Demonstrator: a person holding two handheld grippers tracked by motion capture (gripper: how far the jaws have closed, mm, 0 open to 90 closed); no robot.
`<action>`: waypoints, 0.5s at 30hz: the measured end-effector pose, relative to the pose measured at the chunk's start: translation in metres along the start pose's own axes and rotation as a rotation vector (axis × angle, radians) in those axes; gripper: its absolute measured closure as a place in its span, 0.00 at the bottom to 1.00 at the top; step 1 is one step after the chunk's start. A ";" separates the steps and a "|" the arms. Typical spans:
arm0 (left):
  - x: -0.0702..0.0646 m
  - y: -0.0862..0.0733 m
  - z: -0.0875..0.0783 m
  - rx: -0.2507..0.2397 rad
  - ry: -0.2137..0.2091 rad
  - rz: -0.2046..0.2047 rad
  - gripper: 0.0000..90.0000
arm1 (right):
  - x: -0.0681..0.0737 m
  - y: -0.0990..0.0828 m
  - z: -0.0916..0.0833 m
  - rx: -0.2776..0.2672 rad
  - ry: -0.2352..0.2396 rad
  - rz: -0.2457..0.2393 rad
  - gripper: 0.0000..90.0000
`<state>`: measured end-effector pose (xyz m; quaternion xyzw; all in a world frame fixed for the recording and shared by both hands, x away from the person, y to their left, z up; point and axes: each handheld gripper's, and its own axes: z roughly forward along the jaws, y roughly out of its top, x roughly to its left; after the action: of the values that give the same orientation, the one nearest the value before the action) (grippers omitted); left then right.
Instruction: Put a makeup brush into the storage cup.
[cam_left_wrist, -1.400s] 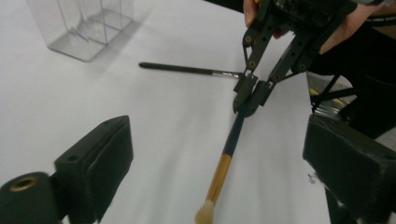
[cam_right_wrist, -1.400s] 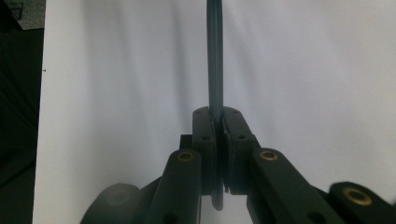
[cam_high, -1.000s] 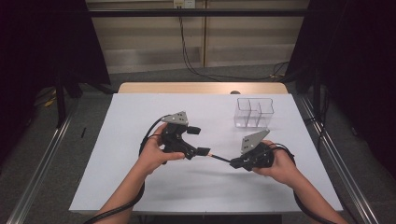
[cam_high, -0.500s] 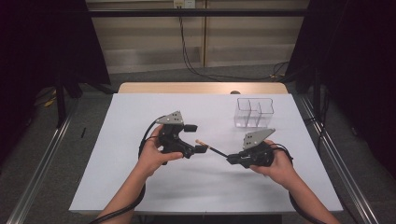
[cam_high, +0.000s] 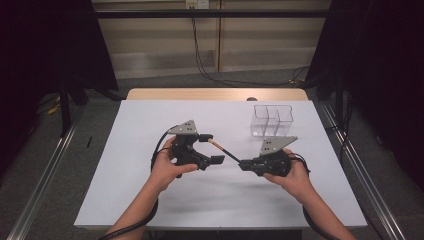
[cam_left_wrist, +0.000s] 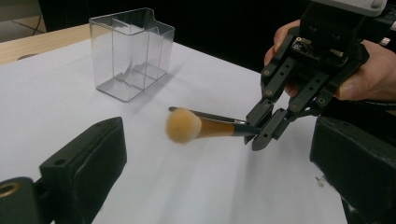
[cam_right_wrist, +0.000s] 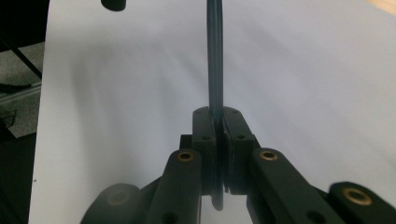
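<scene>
The right gripper is clamped tight on the dark handle of a makeup brush, its two black jaws pressed together with only the thin handle between them. In the right gripper view the handle runs straight up from the closed pads as a slim, smooth, dark rod. The left gripper view shows the right gripper from the front, pinching the handle at its tail end; from there the brush reaches out level above the white table, with a tan wooden-looking section, then a round, fluffy, peach-coloured head of soft bristles.

The left gripper stands wide open. Its two blocky matte black jaws frame the bottom corners of the left gripper view, well apart, and the brush head floats between them without touching either. In the high view the brush head lies in that gap, just beside the upper jaw.

Taking the clear plastic organiser as the landmark: it is a rigid, transparent box with straight walls and inner partitions, standing upright on the table. The brush hangs nearer the person than it and to its left, near but apart from it. The right gripper sits just in front of it, the left gripper farther to its left. The table top is a smooth, matte white sheet.
</scene>
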<state>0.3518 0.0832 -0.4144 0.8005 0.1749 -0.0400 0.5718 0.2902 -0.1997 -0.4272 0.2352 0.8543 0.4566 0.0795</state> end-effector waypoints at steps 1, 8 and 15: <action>0.000 0.000 0.001 -0.002 0.001 -0.002 0.04 | 0.000 0.000 0.000 -0.004 -0.001 0.003 0.95; -0.001 0.000 0.004 -0.018 -0.002 -0.003 0.07 | 0.001 0.003 0.003 -0.026 -0.007 0.016 0.95; -0.002 0.001 0.005 -0.050 0.006 0.001 0.12 | 0.002 0.008 0.003 -0.072 -0.028 0.032 0.95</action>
<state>0.3505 0.0778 -0.4149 0.7861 0.1773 -0.0328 0.5912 0.2925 -0.1926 -0.4227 0.2523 0.8321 0.4852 0.0924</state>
